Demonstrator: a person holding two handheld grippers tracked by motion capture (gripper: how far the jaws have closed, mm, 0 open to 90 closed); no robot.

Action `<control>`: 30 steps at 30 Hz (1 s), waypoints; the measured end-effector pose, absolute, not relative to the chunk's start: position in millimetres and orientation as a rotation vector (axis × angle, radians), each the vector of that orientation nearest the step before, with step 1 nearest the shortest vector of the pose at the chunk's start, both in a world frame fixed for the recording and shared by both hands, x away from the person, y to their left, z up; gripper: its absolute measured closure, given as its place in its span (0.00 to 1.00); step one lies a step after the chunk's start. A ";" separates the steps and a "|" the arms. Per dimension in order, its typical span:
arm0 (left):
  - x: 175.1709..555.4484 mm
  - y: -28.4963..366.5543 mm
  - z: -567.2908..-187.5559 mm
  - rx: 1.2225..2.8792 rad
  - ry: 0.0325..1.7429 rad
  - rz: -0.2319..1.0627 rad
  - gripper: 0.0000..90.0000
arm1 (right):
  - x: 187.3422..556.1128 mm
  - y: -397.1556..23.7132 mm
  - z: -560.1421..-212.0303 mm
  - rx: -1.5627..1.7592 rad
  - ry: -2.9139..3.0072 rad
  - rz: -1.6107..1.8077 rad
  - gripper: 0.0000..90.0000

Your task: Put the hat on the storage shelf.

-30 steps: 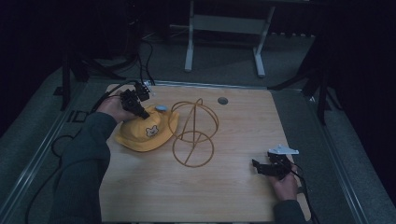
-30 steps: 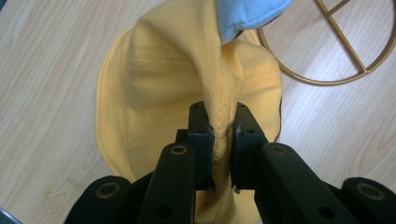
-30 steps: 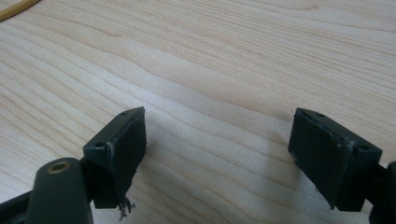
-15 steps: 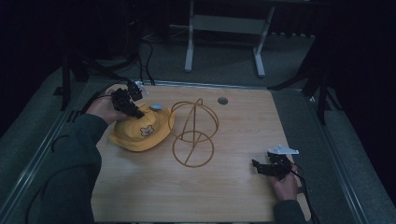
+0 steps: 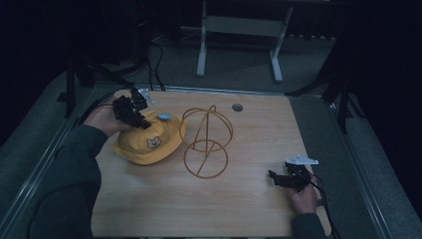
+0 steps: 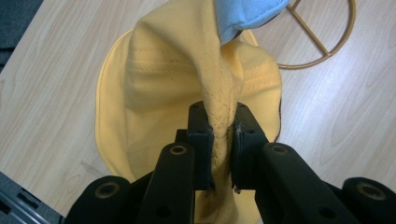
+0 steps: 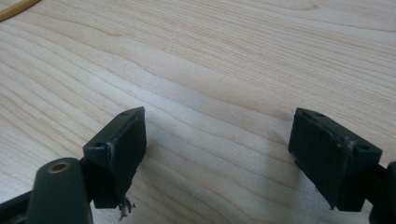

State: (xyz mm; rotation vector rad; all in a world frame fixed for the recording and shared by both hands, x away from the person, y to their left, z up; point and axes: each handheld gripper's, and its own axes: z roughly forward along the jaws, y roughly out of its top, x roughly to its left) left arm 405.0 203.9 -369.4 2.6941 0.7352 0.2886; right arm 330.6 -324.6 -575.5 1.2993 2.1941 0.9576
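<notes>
Left gripper (image 6: 219, 140) clamped on a pinched fold of the yellow bucket hat (image 5: 149, 144), far left on the table (image 5: 249, 209), probably to lift it toward the wire hat stand (image 5: 206, 144) just right. Right gripper (image 7: 217, 154) jaws apart, low over bare near-right wood; plenty of open room there.

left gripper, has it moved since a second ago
Yes. In the high view the left gripper, shut on the yellow hat, has drawn away from the gold wire stand, toward the table's far left corner, lifting the hat's brim.
</notes>
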 end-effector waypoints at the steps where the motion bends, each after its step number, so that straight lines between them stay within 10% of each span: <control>1: 403.8 204.6 -368.3 2.693 0.732 0.289 0.90 | 330.6 -324.6 -575.5 1.299 2.194 0.958 0.21; 30: 374.6 210.6 -341.9 2.708 0.652 0.326 0.89 | 330.5 -324.3 -575.5 1.304 2.192 0.960 0.21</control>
